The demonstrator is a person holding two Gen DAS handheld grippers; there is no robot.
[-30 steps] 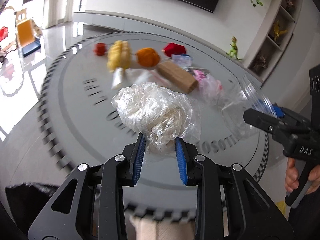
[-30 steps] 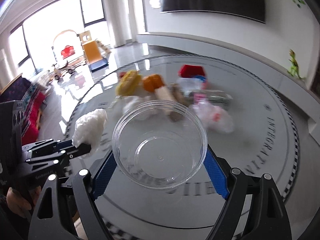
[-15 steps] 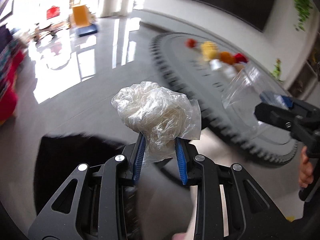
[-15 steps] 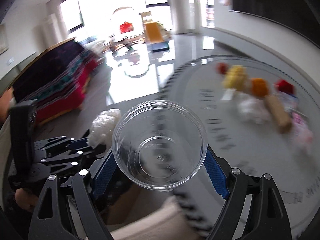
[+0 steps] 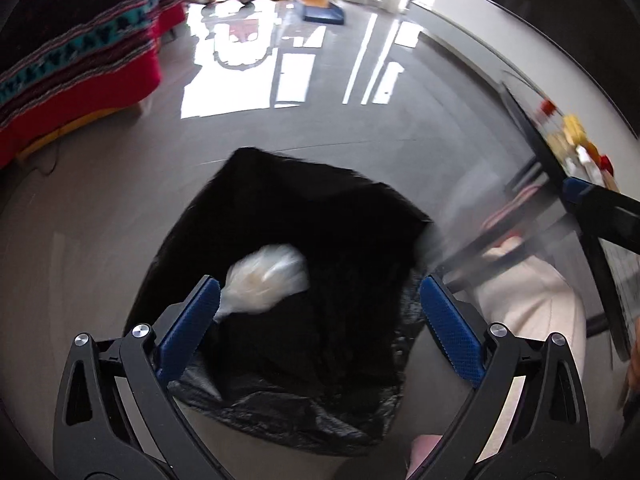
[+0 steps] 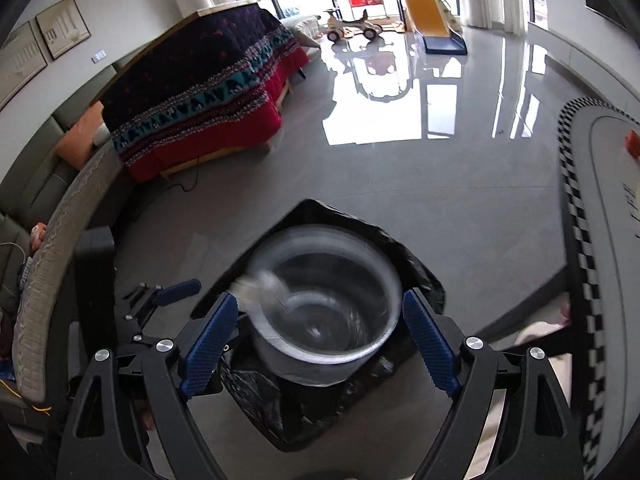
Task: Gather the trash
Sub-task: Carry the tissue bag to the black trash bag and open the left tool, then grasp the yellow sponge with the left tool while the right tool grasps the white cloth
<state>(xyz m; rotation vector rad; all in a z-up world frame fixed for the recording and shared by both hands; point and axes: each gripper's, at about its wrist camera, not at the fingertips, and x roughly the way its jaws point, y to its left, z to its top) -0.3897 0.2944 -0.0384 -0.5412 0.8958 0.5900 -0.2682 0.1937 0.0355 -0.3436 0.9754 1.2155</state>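
Note:
A black-lined trash bin (image 5: pixel 320 248) stands on the grey floor below both grippers. My left gripper (image 5: pixel 320 312) is open over it, and the crumpled clear plastic wrap (image 5: pixel 266 280) is blurred, falling into the bin just off the left finger. My right gripper (image 6: pixel 320 328) is open above the same bin (image 6: pixel 416 276); the clear plastic bowl (image 6: pixel 326 308) is blurred between the fingers, dropping into the bin, with the wrap (image 6: pixel 260 284) at its left rim. The left gripper's finger (image 6: pixel 176 292) shows at the left in the right wrist view.
The round table (image 6: pixel 600 184) with several leftover items (image 5: pixel 576 140) stands to the right. A bed with a dark and red blanket (image 6: pixel 200 92) is at the back left, a grey sofa edge (image 6: pixel 60 220) to the left. Toys and a slide (image 6: pixel 432 20) are far back.
Both grippers swung from the table to above the bin. Both have opened, letting go of the plastic wrap and the clear bowl, which are falling into the bin.

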